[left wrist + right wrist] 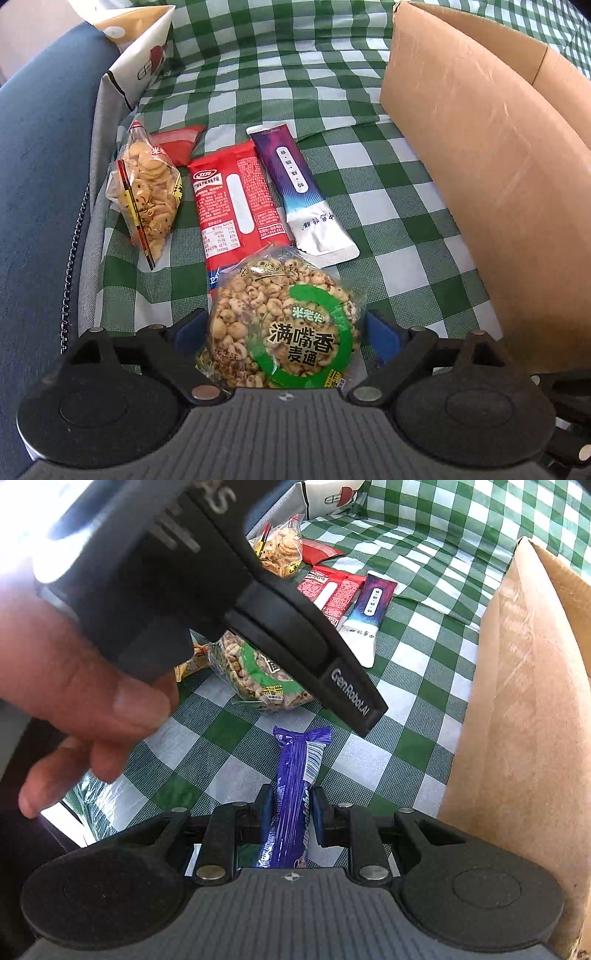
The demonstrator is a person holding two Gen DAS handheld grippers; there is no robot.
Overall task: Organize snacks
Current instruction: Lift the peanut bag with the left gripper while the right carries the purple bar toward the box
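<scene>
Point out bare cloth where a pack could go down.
Free: checked cloth between the purple-white sachet and the cardboard box, and beyond the packs toward the back. Crowded: left side, cookie bag, red pack and round puffed-grain pack nearly touching.

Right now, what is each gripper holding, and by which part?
The right gripper clamps the purple candy roll across its middle. The left gripper holds nothing; its open jaws straddle the round puffed-wheat pack.

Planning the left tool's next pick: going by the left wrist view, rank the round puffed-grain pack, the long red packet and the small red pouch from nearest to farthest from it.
1. Round puffed-grain pack: between the left tool's open fingers.
2. Long red packet: just beyond, centre.
3. Small red pouch: farthest, back left behind the biscuit bag.
</scene>
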